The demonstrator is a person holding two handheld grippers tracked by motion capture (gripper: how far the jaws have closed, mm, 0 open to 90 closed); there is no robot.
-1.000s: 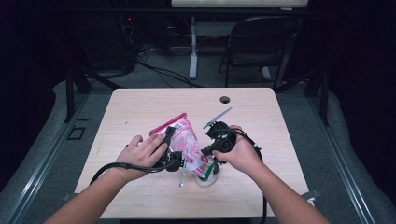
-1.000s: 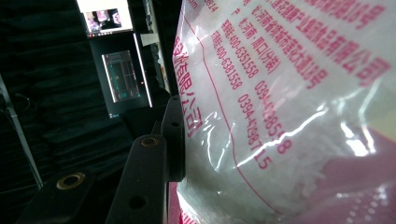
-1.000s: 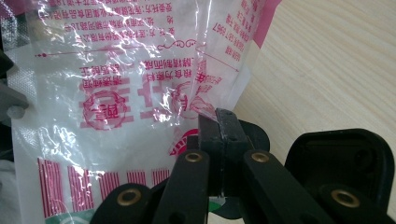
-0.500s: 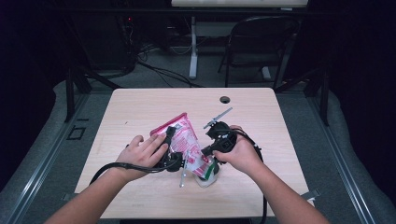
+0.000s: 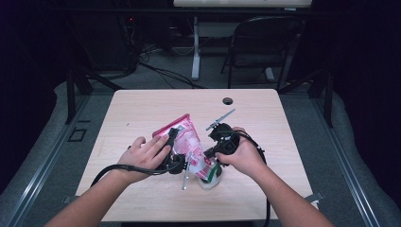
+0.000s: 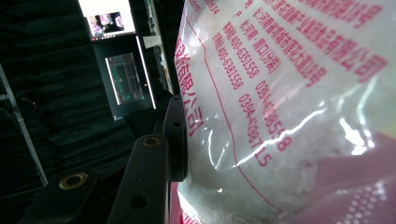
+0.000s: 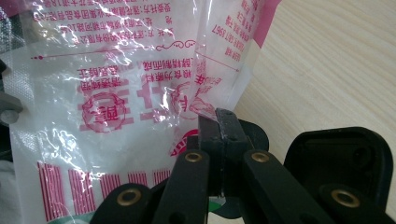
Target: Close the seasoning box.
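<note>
Over the pale wood surface both your claws, left and right, gripped the pink-printed bag; next, judging so, tip it steadily into the cup.

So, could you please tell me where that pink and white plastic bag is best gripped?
Probably by its flat sealed edge: the right claw already pinches that thin flap from the side. The bag bulges with white powder mid-body, where the left claw presses, so jaws might slip there.
</note>
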